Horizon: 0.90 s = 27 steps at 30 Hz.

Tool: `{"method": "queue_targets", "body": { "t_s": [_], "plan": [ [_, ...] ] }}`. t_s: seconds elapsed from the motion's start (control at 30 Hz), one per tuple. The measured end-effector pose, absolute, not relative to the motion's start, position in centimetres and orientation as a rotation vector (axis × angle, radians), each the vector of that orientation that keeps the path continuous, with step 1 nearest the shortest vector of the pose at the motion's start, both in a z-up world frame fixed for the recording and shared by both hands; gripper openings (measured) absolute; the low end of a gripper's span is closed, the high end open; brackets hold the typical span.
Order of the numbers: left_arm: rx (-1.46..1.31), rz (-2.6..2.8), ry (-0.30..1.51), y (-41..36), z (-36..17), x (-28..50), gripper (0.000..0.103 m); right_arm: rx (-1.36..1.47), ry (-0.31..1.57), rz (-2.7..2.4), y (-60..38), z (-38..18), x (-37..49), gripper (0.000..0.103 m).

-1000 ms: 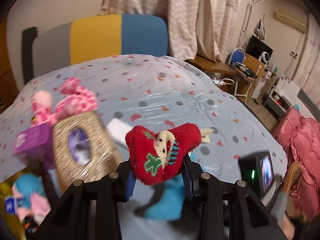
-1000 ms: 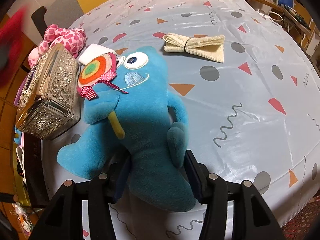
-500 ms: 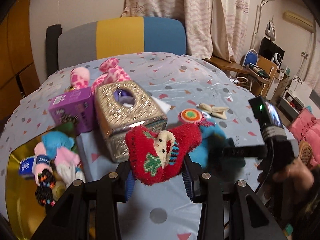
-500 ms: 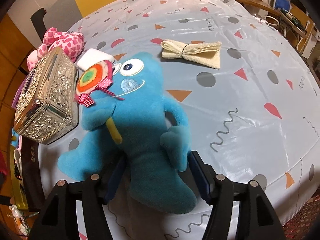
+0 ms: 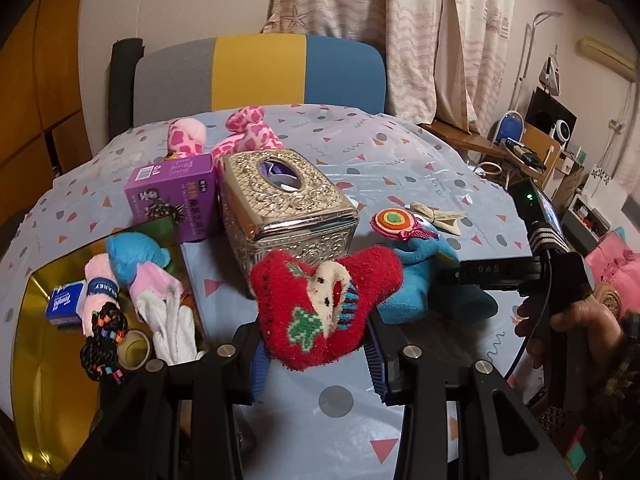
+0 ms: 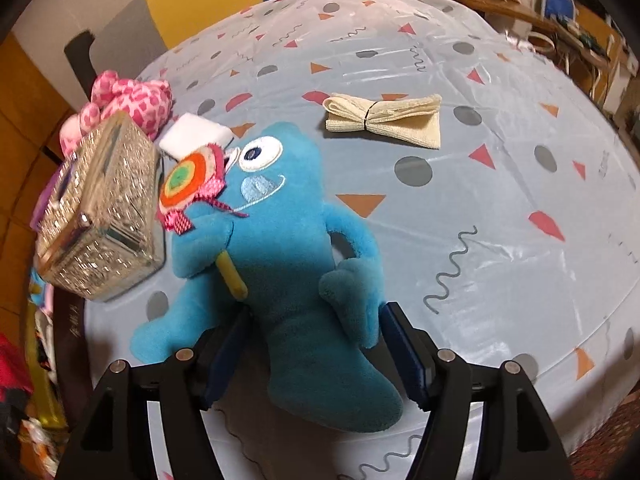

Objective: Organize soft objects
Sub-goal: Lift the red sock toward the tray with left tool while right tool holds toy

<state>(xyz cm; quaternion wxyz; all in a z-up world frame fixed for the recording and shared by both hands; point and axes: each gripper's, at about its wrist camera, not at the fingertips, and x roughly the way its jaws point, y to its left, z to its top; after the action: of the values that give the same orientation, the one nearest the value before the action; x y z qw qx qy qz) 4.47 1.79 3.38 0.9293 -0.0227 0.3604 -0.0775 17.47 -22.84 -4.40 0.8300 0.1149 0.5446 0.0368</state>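
My left gripper (image 5: 316, 362) is shut on a red Christmas sock (image 5: 320, 304), held above the table's near side, just right of the gold tray (image 5: 40, 360). Several soft things lie in the tray: a small blue plush (image 5: 132, 256), pink socks and white socks (image 5: 172, 328). The right gripper (image 6: 316, 344) straddles the lower body of a blue plush monster (image 6: 288, 248) that lies on the table holding a felt lollipop (image 6: 188, 180). Its jaws are opening, and the pads stand just off the plush.
A silver tissue box (image 5: 288, 204) and a purple carton (image 5: 172, 196) stand behind the tray, with a pink spotted plush (image 5: 248, 132) beyond them. A tied cream cloth (image 6: 384, 120) lies further out and a white pad (image 6: 196, 136) beside the box. A person's hand (image 5: 580, 320) holds the right gripper.
The left gripper has swung left with the red sock, bringing the gold tray into view. The right jaws have spread away from the blue plush, which stays on the table.
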Motion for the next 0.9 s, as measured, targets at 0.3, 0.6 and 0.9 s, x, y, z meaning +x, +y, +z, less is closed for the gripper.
{"method": "queue_targets", "body": {
  "t_s": [0.3, 0.6, 0.9],
  "plan": [
    [-0.085, -0.168, 0.740, 3.4, 3.1, 3.5, 0.041, 0.434, 1.125, 0.100, -25.0, -4.1, 16.9, 0.089],
    [-0.144, -0.156, 0.772, 5.1, 2.3, 3.0, 0.041, 0.324, 1.150, 0.076, -22.0, -3.7, 19.7, 0.091],
    [-0.147, -0.166, 0.780, 4.9, 2.3, 2.8, 0.041, 0.118, 1.172, 0.084, -17.7, -5.3, 21.3, 0.095]
  ]
}}
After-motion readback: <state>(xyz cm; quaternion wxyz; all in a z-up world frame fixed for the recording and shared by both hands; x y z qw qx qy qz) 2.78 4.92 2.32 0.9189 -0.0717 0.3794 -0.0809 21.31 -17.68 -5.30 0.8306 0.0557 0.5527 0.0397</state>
